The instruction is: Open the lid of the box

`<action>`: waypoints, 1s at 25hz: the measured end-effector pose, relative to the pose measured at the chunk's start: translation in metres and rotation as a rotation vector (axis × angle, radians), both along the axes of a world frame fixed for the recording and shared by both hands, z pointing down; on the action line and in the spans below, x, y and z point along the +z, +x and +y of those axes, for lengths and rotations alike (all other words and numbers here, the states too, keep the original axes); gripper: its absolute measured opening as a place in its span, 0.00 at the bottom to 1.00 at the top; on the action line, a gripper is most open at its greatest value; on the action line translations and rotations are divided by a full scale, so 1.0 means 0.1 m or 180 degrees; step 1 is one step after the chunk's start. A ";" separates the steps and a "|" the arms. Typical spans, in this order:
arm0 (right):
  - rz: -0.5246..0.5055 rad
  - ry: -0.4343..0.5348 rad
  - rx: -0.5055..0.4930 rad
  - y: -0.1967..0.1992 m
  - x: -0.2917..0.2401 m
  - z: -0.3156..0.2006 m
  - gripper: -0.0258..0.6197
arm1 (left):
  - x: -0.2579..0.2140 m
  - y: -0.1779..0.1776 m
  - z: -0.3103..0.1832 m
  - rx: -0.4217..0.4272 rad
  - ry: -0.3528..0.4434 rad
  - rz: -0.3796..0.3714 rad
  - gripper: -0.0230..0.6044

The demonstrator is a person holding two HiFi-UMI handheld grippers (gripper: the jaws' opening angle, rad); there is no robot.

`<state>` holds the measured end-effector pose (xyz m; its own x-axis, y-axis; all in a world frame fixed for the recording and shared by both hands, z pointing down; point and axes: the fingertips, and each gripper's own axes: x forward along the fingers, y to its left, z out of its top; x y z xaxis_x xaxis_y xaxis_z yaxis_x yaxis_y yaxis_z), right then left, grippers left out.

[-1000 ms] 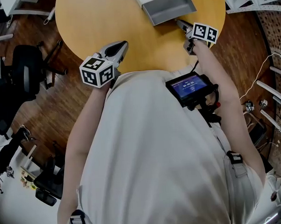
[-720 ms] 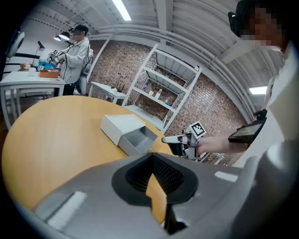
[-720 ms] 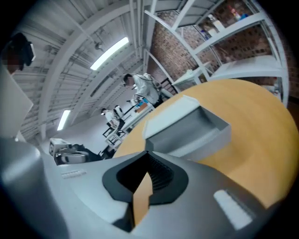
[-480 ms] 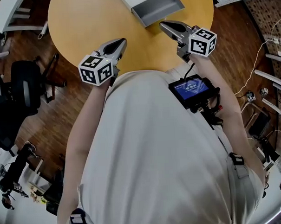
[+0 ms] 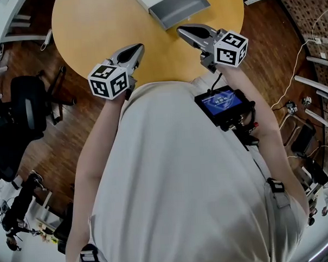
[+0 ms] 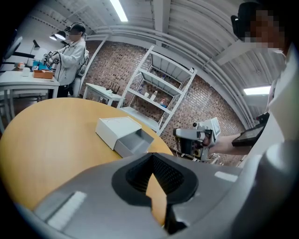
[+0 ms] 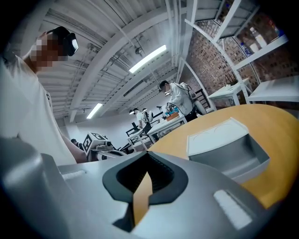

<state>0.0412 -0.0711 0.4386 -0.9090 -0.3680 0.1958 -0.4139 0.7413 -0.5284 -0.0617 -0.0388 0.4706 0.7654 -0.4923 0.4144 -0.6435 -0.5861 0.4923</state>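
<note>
The box (image 5: 172,5) lies at the far side of the round yellow table (image 5: 94,22): a white sleeve with a grey tray slid out toward me. It also shows as the box (image 6: 122,135) and the box (image 7: 224,144). My left gripper (image 5: 137,47) hovers over the table's near edge, shut and empty, well left of the box. My right gripper (image 5: 182,30) hangs just short of the tray's open end, jaws shut with nothing between them, not touching it. Both the left gripper (image 6: 154,186) and the right gripper (image 7: 142,191) show closed tips.
A small screen device (image 5: 222,103) hangs on the person's chest. Black office chairs (image 5: 22,107) stand on the wood floor at left. White metal shelving (image 6: 159,88) and cables (image 5: 297,67) lie to the right. People work at benches (image 6: 70,51) beyond the table.
The right gripper has drawn back from the tray's edge toward the person and its jaws have shut. The left gripper has hardly moved. The head view has shifted slightly.
</note>
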 end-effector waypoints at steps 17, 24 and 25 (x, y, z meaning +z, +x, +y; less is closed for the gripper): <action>-0.0027 0.0010 -0.0043 -0.05 -0.03 0.02 0.04 | 0.00 -0.06 -0.02 -0.0041 0.0000 0.0002 0.04; -0.0013 0.0011 -0.0031 -0.05 -0.03 0.00 0.04 | -0.02 -0.03 -0.03 -0.0026 0.0008 0.0012 0.04; -0.0016 0.0012 -0.0033 -0.05 -0.04 0.00 0.04 | -0.03 -0.03 -0.03 -0.0030 0.0009 0.0011 0.04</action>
